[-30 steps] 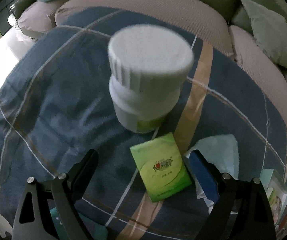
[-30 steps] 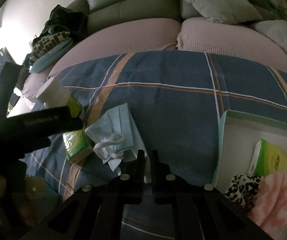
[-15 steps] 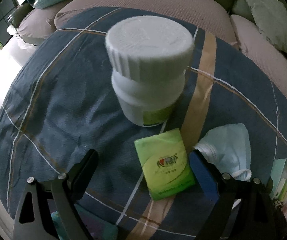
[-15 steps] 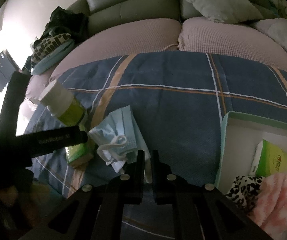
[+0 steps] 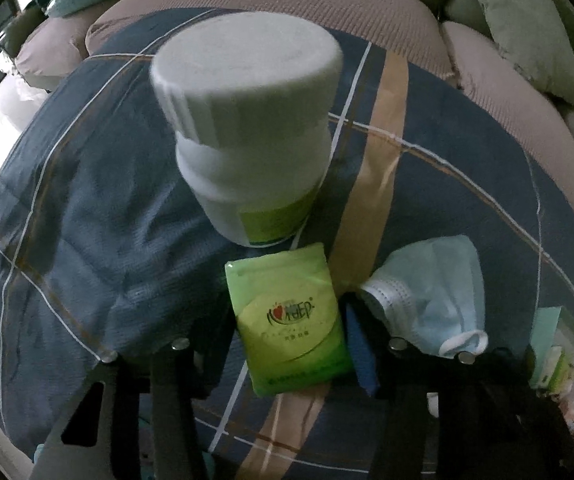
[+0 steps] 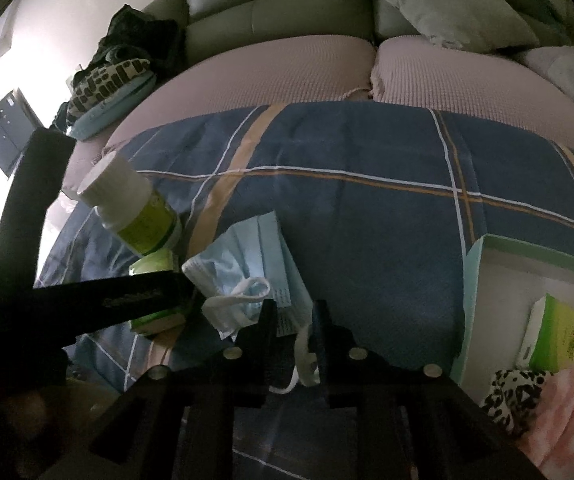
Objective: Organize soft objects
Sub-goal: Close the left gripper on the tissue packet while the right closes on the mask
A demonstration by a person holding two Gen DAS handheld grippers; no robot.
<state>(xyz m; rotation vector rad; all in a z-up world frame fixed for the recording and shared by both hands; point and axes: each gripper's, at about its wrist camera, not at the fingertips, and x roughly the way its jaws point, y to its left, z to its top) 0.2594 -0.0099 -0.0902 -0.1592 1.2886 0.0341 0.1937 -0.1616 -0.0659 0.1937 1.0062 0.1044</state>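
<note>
A green tissue pack (image 5: 289, 322) lies on the blue plaid blanket (image 5: 87, 220), between the fingers of my left gripper (image 5: 287, 344), whose jaws stand close on either side of it. Whether they touch it I cannot tell. A light blue face mask (image 5: 435, 300) lies right of the pack. In the right wrist view my right gripper (image 6: 293, 320) has its jaws slightly apart, with the mask's (image 6: 247, 276) white ear loop (image 6: 303, 356) between them. The left gripper's dark body (image 6: 87, 304) crosses over the pack (image 6: 155, 292) there.
A white bottle (image 5: 247, 128) with a green label stands just beyond the pack, also seen in the right wrist view (image 6: 135, 208). A pale green box (image 6: 527, 280) at right holds another tissue pack (image 6: 559, 336), pink cloth (image 6: 567, 416) and leopard fabric. Sofa cushions (image 6: 287, 80) lie behind.
My left gripper has dropped lower and its jaws have narrowed around the green tissue pack. My right gripper's jaws have parted slightly over the mask's ear loop.
</note>
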